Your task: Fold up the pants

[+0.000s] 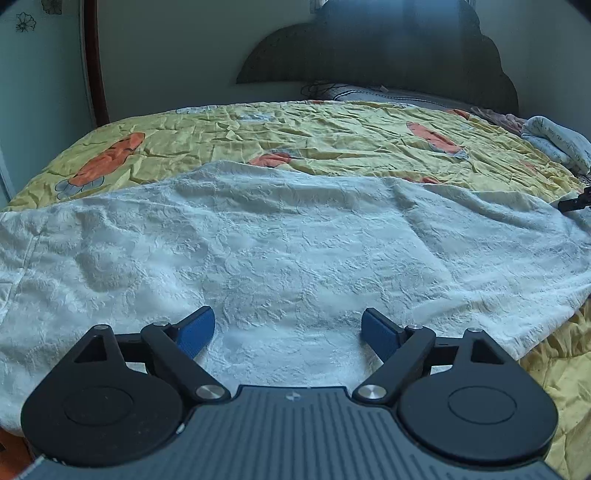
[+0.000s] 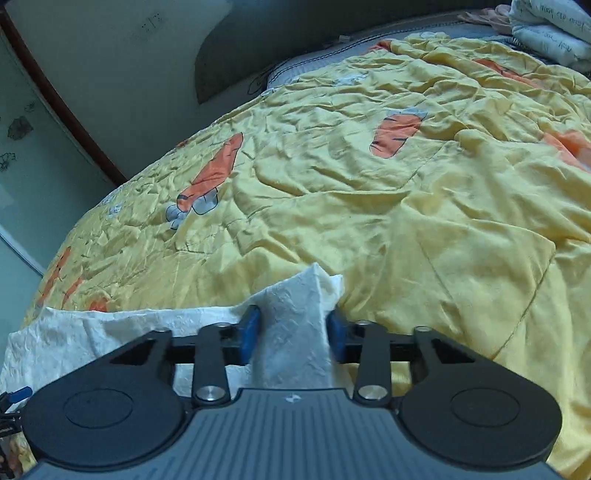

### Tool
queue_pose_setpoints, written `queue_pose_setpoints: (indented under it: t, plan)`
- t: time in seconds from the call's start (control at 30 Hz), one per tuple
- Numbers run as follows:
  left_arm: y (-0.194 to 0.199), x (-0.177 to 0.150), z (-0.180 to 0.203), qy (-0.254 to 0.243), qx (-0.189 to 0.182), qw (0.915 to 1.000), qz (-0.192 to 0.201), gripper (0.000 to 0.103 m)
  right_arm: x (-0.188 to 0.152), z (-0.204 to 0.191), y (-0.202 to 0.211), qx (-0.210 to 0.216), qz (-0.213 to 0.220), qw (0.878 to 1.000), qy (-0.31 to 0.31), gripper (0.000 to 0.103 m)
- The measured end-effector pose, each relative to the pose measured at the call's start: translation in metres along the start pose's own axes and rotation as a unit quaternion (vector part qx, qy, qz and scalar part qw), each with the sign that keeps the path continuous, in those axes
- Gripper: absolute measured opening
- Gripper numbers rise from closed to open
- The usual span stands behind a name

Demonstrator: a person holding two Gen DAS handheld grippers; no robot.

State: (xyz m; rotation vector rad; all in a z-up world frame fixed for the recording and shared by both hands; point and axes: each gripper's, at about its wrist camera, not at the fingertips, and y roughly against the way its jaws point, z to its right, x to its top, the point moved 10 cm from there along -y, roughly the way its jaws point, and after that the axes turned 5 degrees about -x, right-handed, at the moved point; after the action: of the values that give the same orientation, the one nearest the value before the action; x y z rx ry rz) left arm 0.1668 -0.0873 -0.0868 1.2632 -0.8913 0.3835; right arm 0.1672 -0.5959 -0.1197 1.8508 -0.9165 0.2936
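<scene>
On the bed: white, crinkle-textured fabric pants lie spread wide over a wrinkled yellow quilt printed with orange carrots.
Pants, left wrist view: the cloth fills the middle of the picture from the left edge to the right edge, mostly flat with soft ripples; its far edge rises to a low peak over the quilt.
Left gripper: black, with 2 blue-padded fingers spread wide apart, released, poised just over the pants; nothing is between them.
Right gripper: its blue-padded fingers are clenched on a bunched end of the pants, and the cloth stands up in a peak between them.
Pants, right wrist view: from the pinched end the white cloth trails away to the left, lying on the quilt.
Right gripper, left wrist view: a black tip shows at the far right edge, at the end of the pants.
Beyond the quilt: a dark scalloped headboard stands against the pale wall.
Far right corner of the bed: folded pale bedding with printed writing.
</scene>
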Motion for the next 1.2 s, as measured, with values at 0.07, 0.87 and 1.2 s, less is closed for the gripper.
queue_pose_setpoints:
  t: [0.07,0.87,1.2]
  plan:
    - [0.002,0.005,0.0,0.001,-0.004,1.0,0.0,0.088,0.005,0.006,0.004,0.015,0.011,0.999,-0.032,0.016]
    - [0.012,-0.008,-0.002,0.009,-0.02,0.9997,0.006,0.095,-0.085,0.023,0.12,0.017,0.083,0.97,-0.227,0.048]
    - [0.008,-0.013,0.005,-0.003,-0.008,0.9998,0.02,0.102,-0.099,0.017,0.089,0.069,0.062,0.942,-0.321,0.058]
